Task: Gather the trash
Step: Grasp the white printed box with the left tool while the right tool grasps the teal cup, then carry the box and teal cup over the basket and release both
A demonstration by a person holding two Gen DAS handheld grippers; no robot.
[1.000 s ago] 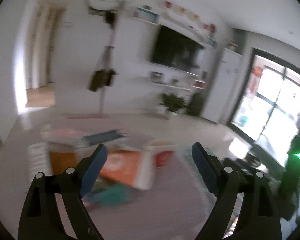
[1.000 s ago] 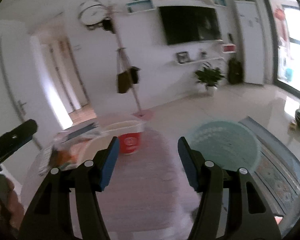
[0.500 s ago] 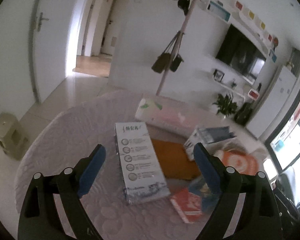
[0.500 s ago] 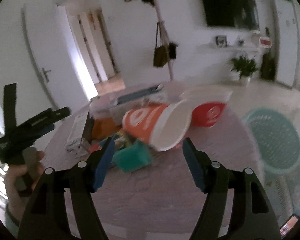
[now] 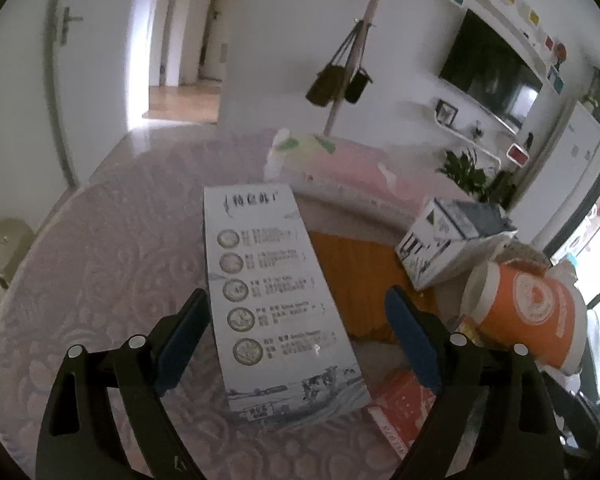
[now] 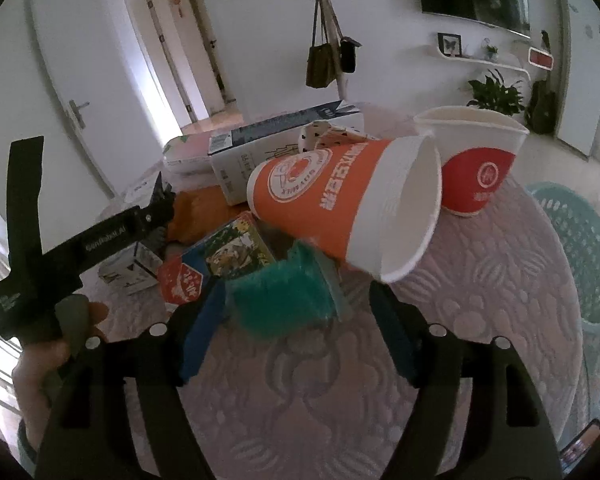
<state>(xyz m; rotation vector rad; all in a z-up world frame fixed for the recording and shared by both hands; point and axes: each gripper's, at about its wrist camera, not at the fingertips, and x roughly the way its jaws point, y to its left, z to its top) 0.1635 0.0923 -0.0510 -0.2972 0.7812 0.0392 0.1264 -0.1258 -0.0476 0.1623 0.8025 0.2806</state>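
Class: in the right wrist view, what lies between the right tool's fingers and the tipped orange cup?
A teal packet lies there, just ahead of the right tool, whose jaws are opening; the orange cup lies beyond it.

Both fisheye views look steeply down over their own fingers, close above the round table [image 5: 100, 248]. The left wrist view faces the white carton [image 5: 272, 300] at 12 o'clock. Both share the orange cup [image 5: 528, 316] [image 6: 332, 200], at 3 o'clock there, 12 o'clock here

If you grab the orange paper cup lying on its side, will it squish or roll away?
The orange paper cup looks empty and thin-walled, so it would probably squash under a hard pinch. It lies tipped on other trash, so a nudge may roll it. It is likely very light.
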